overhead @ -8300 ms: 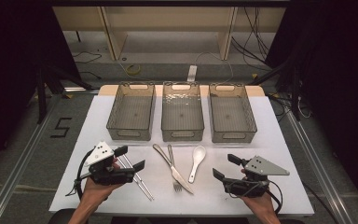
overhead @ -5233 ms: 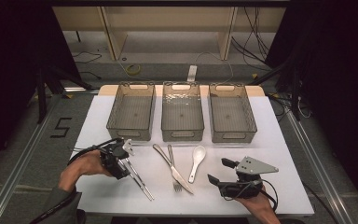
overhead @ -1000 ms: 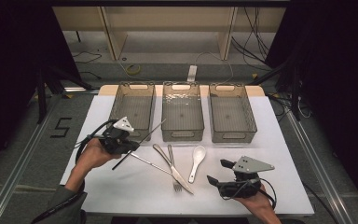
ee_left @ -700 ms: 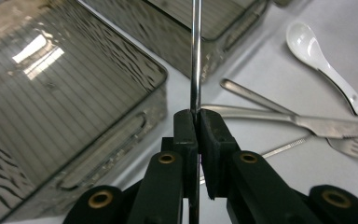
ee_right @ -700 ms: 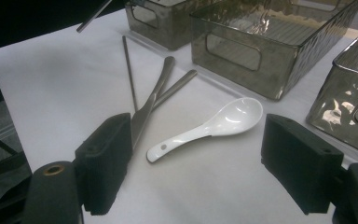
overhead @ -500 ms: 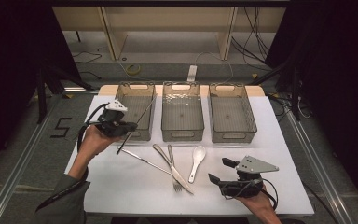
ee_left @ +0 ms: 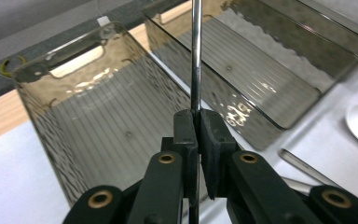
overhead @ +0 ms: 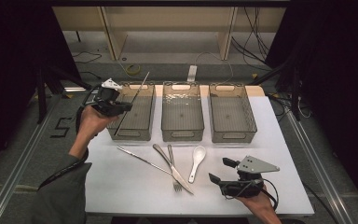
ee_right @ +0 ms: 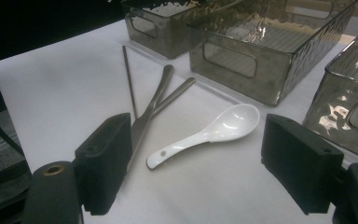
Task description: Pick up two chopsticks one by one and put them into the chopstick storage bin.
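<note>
Left gripper (overhead: 121, 107): jaws pinched tight on a thin steel chopstick (overhead: 131, 103); a second ago it hung low over the white table (overhead: 121, 186), now it is raised above the left smoked-plastic bin (overhead: 133, 133), tip toward 1 o'clock.
Meaning: release into that bin looks next.
Second steel chopstick (overhead: 142, 159): flat on the table, unmoved.
Knife and fork (overhead: 172, 167): crossed, untouched.
White ceramic spoon (overhead: 196, 161): at 11 o'clock from the right gripper.
Right gripper (overhead: 223, 171): jaws wide apart, holding nothing, unmoved.

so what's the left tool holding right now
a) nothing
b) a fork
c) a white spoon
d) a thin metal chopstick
d: the left tool is clamped on a thin metal chopstick, held over the left bin; the white spoon and fork lie on the table.
</note>
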